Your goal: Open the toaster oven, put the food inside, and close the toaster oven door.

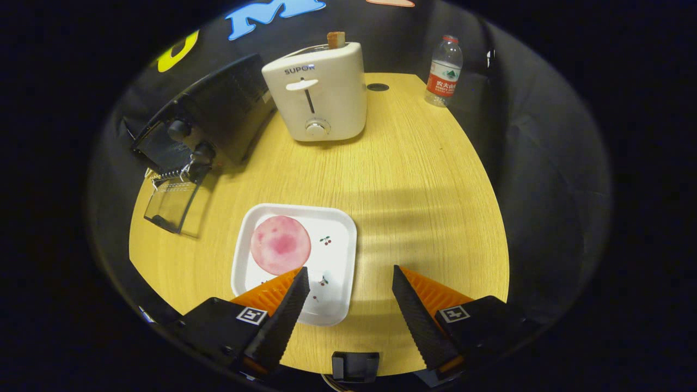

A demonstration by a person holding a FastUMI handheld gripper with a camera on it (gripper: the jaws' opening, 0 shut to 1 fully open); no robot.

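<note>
Our claw hangs released over the counter, gripping nothing. Left finger overlaps white plate; pink round food slice on it, just ahead. We see black toaster oven beyond-left, door dropped open. White toaster, water bottle at back.
</note>
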